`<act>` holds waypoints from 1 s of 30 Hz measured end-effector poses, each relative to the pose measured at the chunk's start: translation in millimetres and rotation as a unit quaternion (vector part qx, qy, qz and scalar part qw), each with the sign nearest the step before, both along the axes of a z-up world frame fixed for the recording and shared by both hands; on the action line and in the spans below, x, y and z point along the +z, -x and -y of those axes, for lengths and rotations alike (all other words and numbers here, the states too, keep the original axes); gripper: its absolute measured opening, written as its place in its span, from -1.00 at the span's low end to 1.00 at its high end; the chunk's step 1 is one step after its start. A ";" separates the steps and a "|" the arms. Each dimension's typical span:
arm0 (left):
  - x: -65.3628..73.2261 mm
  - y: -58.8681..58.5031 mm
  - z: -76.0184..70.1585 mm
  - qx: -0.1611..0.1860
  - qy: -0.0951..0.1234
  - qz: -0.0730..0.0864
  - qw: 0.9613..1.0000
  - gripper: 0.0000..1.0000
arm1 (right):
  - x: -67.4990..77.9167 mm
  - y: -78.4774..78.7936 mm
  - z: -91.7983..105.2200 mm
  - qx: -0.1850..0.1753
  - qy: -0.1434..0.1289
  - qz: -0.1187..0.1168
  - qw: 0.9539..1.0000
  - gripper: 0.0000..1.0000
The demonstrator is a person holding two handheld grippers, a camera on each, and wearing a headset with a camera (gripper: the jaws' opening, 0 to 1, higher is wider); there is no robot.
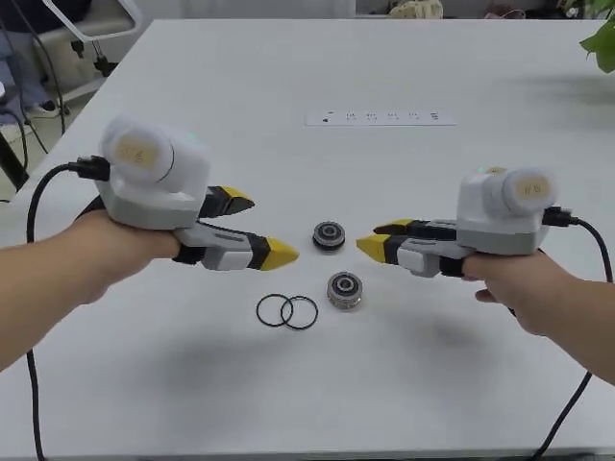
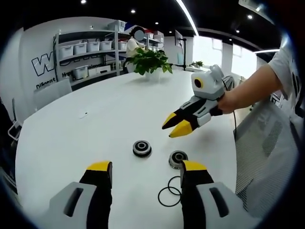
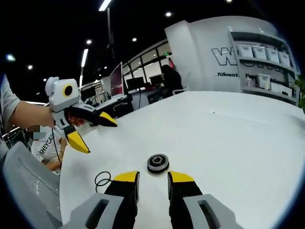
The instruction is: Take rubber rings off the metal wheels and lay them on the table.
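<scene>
Two small metal wheels lie on the white table (image 1: 432, 384). The far wheel (image 1: 329, 235) (image 2: 142, 148) has a dark rim; the near wheel (image 1: 345, 289) (image 2: 178, 159) looks greyer. Two black rubber rings (image 1: 286, 311) (image 2: 170, 192) (image 3: 102, 180) lie flat and overlapping just left of the near wheel. My left gripper (image 1: 264, 229) (image 2: 147, 167) hovers left of the wheels, open wide and holding nothing. My right gripper (image 1: 373, 238) (image 3: 153, 177) hovers to their right, facing the left one, open by a narrow gap. One wheel (image 3: 157, 163) sits just beyond its jaws.
A flat white power strip (image 1: 380, 118) is set in the table farther back. Black cables (image 1: 38, 192) trail from both grippers. A chair (image 1: 91, 24) stands off the far left corner and a plant (image 1: 601, 43) at the far right.
</scene>
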State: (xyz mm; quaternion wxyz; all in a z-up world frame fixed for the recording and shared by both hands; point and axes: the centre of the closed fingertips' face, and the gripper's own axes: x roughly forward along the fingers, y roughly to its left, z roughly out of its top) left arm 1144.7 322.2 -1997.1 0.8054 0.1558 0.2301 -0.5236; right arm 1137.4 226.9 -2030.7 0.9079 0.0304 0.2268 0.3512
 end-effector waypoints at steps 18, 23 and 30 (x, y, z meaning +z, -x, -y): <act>-13.2 -19.6 16.1 0.002 -0.010 -0.012 1.000 -0.08 | -13.6 -10.3 -3.0 0.012 0.018 -0.006 1.000 -0.51; -17.7 -22.7 19.3 -0.001 -0.016 -0.012 1.000 -0.12 | -15.5 -12.9 -1.3 0.013 0.021 -0.005 1.000 -0.50; -23.7 -27.0 27.7 -0.003 -0.017 -0.017 1.000 -0.20 | -18.9 -14.8 0.2 0.014 0.025 -0.006 1.000 -0.47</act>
